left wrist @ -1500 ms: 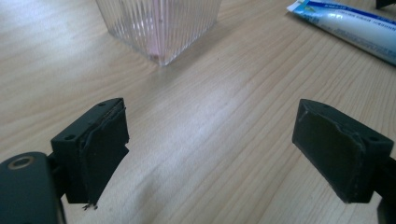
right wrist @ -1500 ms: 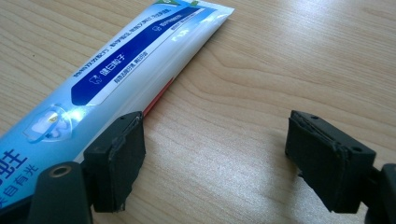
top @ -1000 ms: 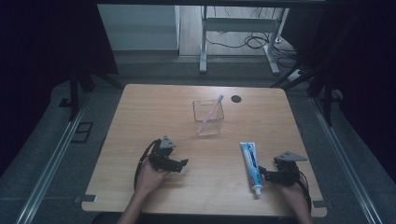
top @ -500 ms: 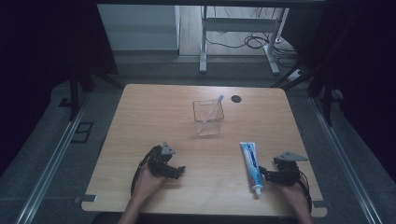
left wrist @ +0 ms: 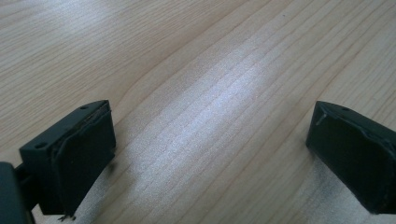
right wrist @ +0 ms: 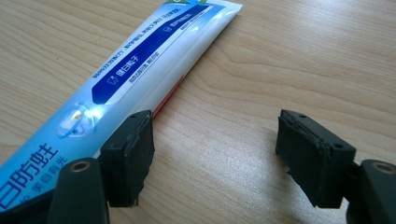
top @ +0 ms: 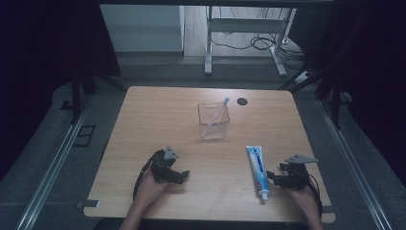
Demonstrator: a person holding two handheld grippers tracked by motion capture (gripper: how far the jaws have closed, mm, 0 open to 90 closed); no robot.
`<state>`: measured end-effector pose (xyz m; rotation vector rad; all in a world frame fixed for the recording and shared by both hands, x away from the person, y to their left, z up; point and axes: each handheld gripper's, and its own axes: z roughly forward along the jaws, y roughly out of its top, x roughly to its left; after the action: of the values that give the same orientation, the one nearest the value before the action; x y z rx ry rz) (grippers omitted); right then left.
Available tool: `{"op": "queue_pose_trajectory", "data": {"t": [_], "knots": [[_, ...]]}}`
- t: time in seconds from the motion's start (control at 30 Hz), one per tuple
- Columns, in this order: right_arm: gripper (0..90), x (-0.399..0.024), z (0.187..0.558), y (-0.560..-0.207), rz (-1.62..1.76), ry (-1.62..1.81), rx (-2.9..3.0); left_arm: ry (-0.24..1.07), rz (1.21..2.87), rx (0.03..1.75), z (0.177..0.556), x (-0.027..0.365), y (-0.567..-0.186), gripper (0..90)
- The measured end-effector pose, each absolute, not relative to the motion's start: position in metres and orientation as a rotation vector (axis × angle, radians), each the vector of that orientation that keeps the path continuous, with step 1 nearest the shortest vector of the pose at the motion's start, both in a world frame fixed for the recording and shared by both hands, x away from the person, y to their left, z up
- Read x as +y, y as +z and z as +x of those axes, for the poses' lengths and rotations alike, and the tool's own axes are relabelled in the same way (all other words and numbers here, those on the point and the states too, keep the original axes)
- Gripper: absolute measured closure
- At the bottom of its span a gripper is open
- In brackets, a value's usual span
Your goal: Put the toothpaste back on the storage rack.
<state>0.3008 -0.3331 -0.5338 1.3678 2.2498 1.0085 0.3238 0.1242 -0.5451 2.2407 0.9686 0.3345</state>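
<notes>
A white and blue toothpaste tube [top: 256, 168] lies lengthwise on the wooden table [top: 158, 120], cap toward the near edge. My right gripper [top: 271, 179] rests just right of its cap end. In the right gripper view its jaws [right wrist: 217, 149] stand open over bare wood; they have just been closing a little. The tube [right wrist: 140, 70] runs along the outer side of the left jaw, not between them. My left gripper [top: 183, 176] sits at the near left. Its jaws [left wrist: 210, 154] are spread wide over bare wood after opening further, with nothing between them.
A clear square cup [top: 214, 122] with a pale toothbrush [top: 220, 110] leaning in it stands mid-table. A black round cap [top: 242, 101] sits in the tabletop behind it. Dark floor, rails and a desk frame surround the table.
The left hand has drifted slightly toward the near edge. The right hand and the tube have stayed put.
</notes>
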Motion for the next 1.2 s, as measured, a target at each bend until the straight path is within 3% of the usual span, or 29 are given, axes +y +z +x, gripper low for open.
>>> {"op": "queue_pose_trajectory", "data": {"t": [0.4, 0.97, 1.1, 1.2], "knots": [[31.1, -0.344, 0.297, -0.523, 1.433, 1.047, 2.249, 0.338, 2.239, 0.969, 0.323, 0.125, -0.545, 2.2], [79.8, -0.331, 0.283, -0.49, 1.334, 1.173, 2.294, 0.342, 2.233, 0.98, 0.323, 0.125, -0.545, 2.3], [88.4, -0.323, 0.279, -0.488, 1.306, 1.203, 2.329, 0.343, 2.233, 0.979, 0.323, 0.125, -0.545, 2.3], [89.3, -0.316, 0.276, -0.487, 1.272, 1.222, 2.353, 0.343, 2.232, 0.983, 0.322, 0.125, -0.545, 2.3]]}}
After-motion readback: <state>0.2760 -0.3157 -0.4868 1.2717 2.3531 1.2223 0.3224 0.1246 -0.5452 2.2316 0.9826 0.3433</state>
